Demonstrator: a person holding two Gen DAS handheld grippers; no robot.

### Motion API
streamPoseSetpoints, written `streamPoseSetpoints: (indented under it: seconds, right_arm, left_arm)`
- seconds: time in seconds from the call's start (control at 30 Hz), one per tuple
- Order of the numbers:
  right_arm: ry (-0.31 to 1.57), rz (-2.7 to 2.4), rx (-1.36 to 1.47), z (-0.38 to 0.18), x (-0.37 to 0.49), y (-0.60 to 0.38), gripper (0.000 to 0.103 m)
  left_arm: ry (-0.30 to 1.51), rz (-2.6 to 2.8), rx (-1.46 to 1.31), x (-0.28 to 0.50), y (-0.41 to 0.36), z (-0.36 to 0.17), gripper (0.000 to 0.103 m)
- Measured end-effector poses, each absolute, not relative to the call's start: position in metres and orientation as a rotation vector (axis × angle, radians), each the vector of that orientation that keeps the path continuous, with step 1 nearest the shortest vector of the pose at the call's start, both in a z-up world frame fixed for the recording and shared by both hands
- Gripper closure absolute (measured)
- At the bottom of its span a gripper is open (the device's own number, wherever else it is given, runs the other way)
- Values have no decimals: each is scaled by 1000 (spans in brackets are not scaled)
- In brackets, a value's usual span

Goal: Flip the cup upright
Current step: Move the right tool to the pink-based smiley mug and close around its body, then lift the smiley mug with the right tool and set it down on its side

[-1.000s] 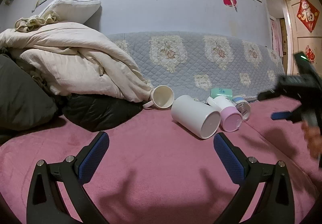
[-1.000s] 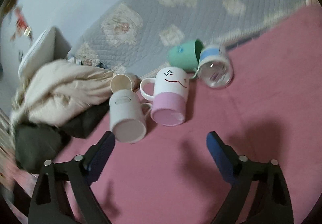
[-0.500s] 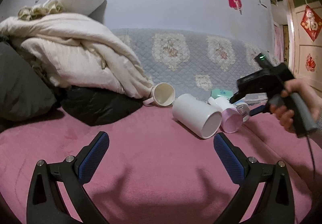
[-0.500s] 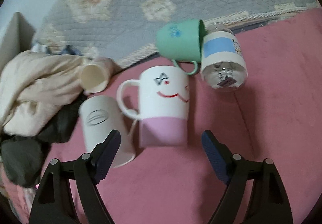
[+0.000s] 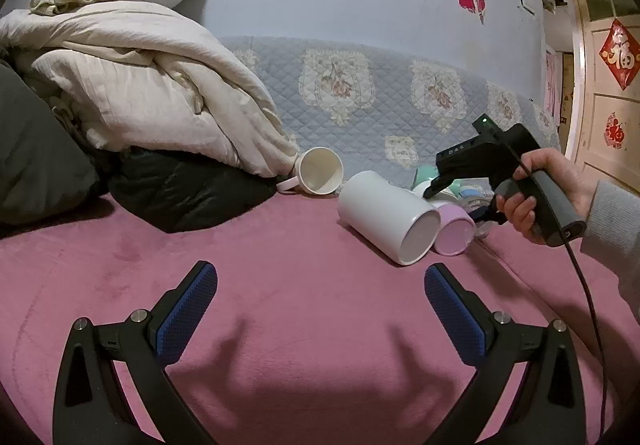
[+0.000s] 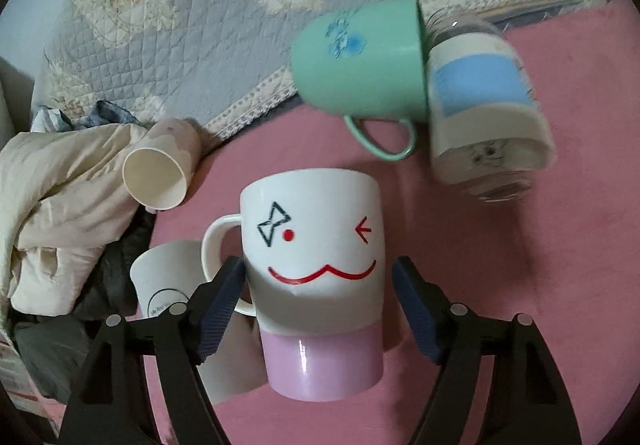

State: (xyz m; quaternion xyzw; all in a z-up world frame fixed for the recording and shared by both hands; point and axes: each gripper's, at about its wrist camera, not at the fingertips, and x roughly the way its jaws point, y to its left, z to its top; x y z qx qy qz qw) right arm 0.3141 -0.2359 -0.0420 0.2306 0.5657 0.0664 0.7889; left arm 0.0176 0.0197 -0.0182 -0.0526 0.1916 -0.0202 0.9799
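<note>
A white and pink mug with a drawn face [image 6: 316, 277] lies on its side on the pink blanket, its pink base toward me; it also shows in the left wrist view [image 5: 454, 235]. My right gripper [image 6: 320, 305] is open, with its blue pads on either side of the mug's body, a small gap on each side. In the left wrist view the right gripper [image 5: 456, 189] is held low over the mugs. My left gripper [image 5: 320, 309] is open and empty above the blanket, short of the cups.
A plain white mug [image 5: 390, 217] lies on its side left of the face mug. A cream cup [image 6: 160, 173], a green mug [image 6: 360, 57] and a blue-labelled jar [image 6: 484, 113] lie tipped behind. Folded bedding [image 5: 132, 85] is piled at left. A quilted backrest [image 5: 360, 93] runs behind.
My right gripper has moved forward and down onto the face mug, which now sits between its open fingers. My left gripper has barely moved.
</note>
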Motion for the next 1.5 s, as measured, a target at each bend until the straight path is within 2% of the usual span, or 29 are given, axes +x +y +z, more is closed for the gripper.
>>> streamPoseSetpoints:
  seconds: [0.17, 0.27, 0.43, 0.77, 0.9, 1.07, 1.3, 1.5]
  right_arm:
    - [1296, 206, 551, -69, 312, -226, 27]
    - [1256, 176, 546, -66, 306, -227, 29]
    - [1183, 136, 429, -34, 290, -238, 29]
    - [1114, 264, 479, 25, 188, -262, 29]
    - [1129, 323, 547, 9, 156, -245, 29]
    - [1134, 307, 458, -18, 125, -223, 29]
    - [1227, 339, 497, -55, 117, -219, 29]
    - [1191, 390, 328, -45, 106, -206, 25]
  left_arm:
    - [390, -46, -114, 18, 21, -18, 0]
    - [395, -52, -125, 19, 23, -19, 0]
    - [403, -54, -133, 23, 25, -20, 0]
    - [404, -54, -133, 22, 24, -19, 0]
    - [384, -54, -143, 18, 26, -16, 0]
    - [387, -52, -158, 18, 30, -17, 0]
    - [407, -41, -157, 21, 28, -18, 0]
    - [417, -39, -158, 22, 29, -20, 0]
